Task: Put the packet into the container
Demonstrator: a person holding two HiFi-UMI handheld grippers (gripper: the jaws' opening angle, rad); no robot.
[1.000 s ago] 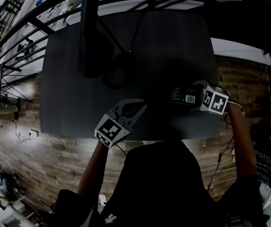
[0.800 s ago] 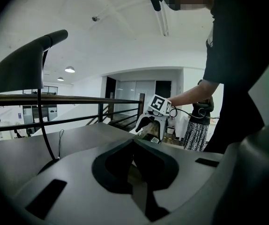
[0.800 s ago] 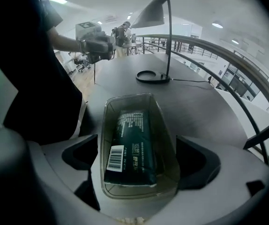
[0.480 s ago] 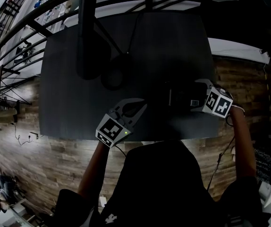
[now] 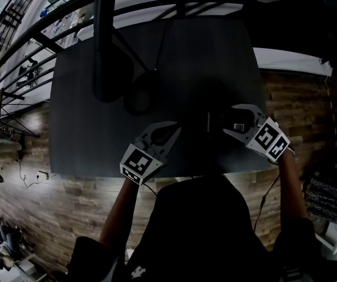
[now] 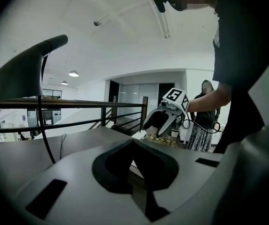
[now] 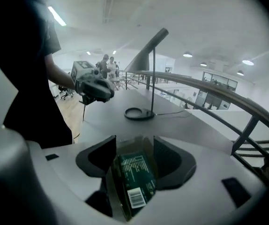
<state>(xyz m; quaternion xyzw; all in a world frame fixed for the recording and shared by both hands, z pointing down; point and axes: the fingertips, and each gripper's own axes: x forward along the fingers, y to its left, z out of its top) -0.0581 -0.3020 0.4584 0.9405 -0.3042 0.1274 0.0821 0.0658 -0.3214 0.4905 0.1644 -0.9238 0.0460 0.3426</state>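
The packet (image 7: pixel 133 177) is dark green with white print and a barcode label. The right hand-held gripper (image 7: pixel 134 146), jaws just narrowing, straddles it untouched. The left hand-held gripper (image 6: pixel 133 143) is closed.

Left gripper (image 6: pixel 133 143), jaws together, low over grey surface (image 6: pixel 85 137); lamp (image 6: pixel 21 74) at left, railing (image 6: pixel 78 104) behind, standing person (image 6: pixel 200 137) beyond.
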